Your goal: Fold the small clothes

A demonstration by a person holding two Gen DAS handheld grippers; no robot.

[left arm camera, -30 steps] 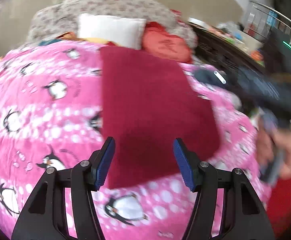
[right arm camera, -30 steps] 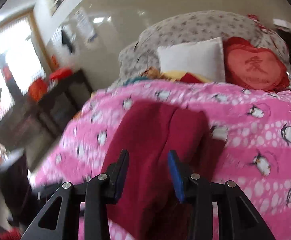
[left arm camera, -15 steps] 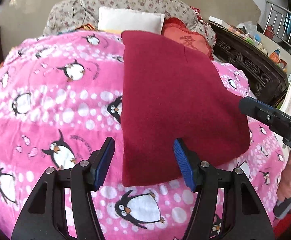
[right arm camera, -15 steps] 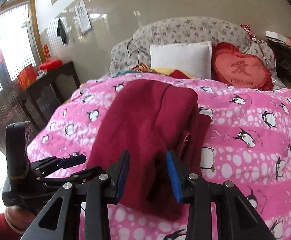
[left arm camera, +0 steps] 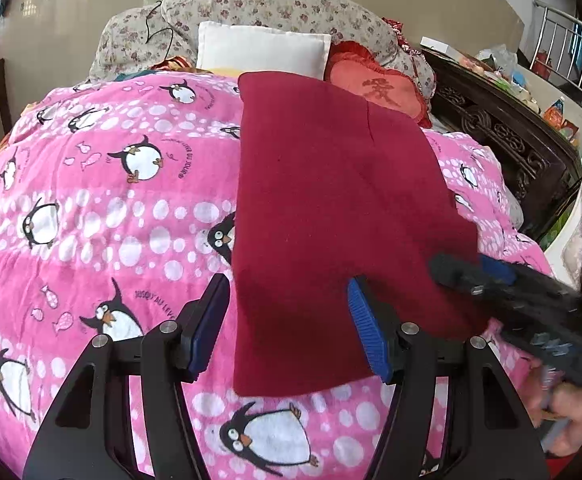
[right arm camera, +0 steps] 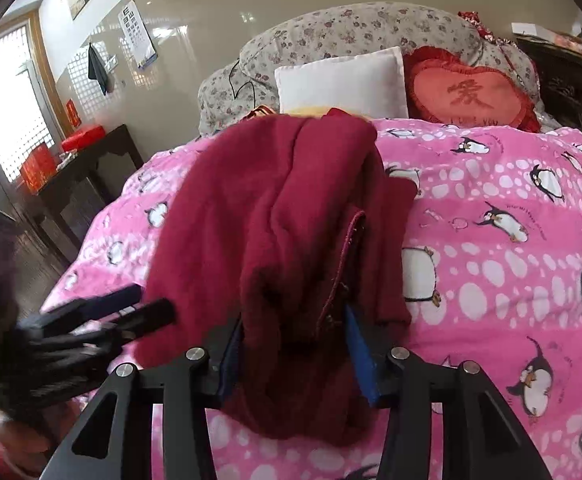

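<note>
Lying across the pink penguin blanket [left arm camera: 91,208] that covers the bed, the dark red garment [left arm camera: 331,208] runs from near the bed's foot edge toward the pillows at its head. At the left, the left hand-held gripper [left arm camera: 287,328] is released: its blue pads [left arm camera: 365,336] stand wide apart over the garment's near left corner, gripping nothing. Past the garment, at the head of the bed, a white pillow [left arm camera: 263,50] leans on a floral cushion [left arm camera: 259,4], with a red heart-shaped pillow [left arm camera: 379,90] just beside it to the right. Further right, the right hand-held gripper [right arm camera: 291,340] is clenched on the garment's right side, a thick bunched fold of red fabric filling the gap between its pads. In the left wrist view that gripper appears blurred at the garment's right edge. A dark carved wooden frame [left arm camera: 507,136] borders the bed's right edge.
</note>
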